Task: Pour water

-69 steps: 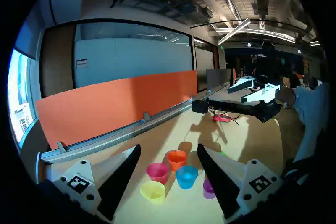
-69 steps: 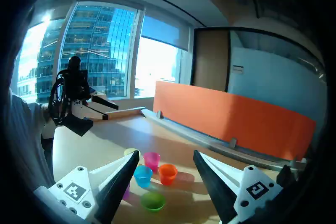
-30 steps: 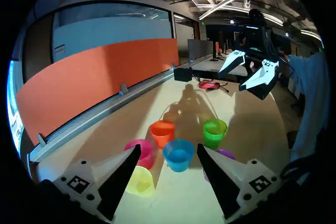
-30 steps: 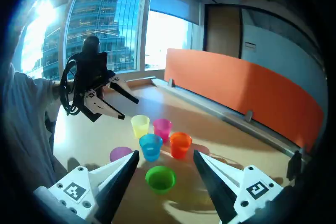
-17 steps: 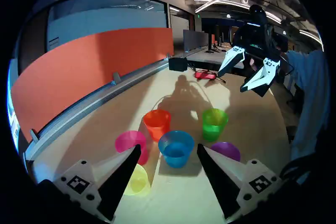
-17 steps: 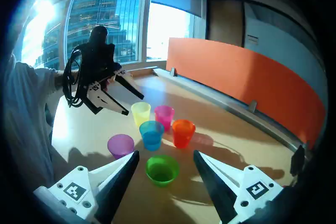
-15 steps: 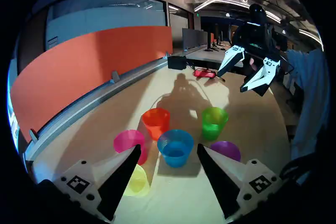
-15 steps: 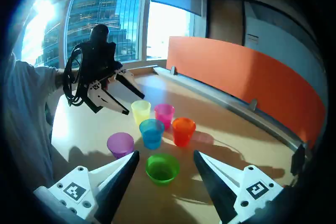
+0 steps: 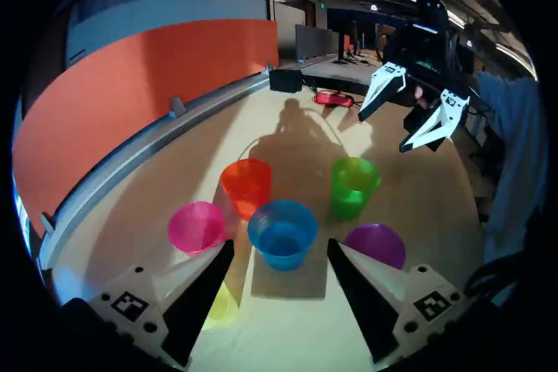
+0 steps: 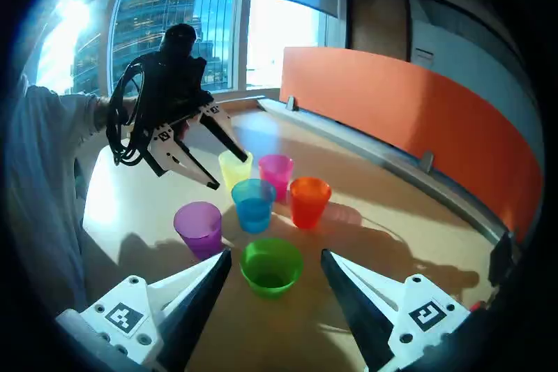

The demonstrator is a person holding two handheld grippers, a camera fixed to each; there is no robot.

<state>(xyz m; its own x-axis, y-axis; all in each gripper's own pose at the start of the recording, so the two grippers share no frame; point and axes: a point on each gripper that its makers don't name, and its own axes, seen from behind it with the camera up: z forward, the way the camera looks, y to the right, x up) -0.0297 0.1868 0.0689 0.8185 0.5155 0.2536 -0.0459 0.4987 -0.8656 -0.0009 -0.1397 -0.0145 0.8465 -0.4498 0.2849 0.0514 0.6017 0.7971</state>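
Observation:
Several small plastic cups stand grouped on a wooden desk (image 9: 432, 197). In the left gripper view they are orange (image 9: 245, 183), pink (image 9: 197, 227), blue (image 9: 282, 232), green (image 9: 353, 183) and purple (image 9: 376, 245), with a yellow cup (image 9: 222, 306) half hidden behind one finger. My left gripper (image 9: 279, 246) is open, just short of the blue cup. My right gripper (image 10: 275, 255) is open too, with the green cup (image 10: 271, 266) right at its fingertips. The right gripper (image 9: 382, 135) hovers above the desk beyond the green cup. The left gripper (image 10: 232, 173) hangs over the yellow cup (image 10: 234, 166).
An orange partition (image 9: 139, 72) on a metal rail runs along one side of the desk. A black box (image 9: 286, 80) and a red item (image 9: 333, 98) lie at the far end. A person's sleeve (image 10: 42, 183) is at the left, with windows (image 10: 174, 30) behind.
Both grippers have dropped lower and come closer to the cups, which now look larger. Both remain open, and the cups have not moved.

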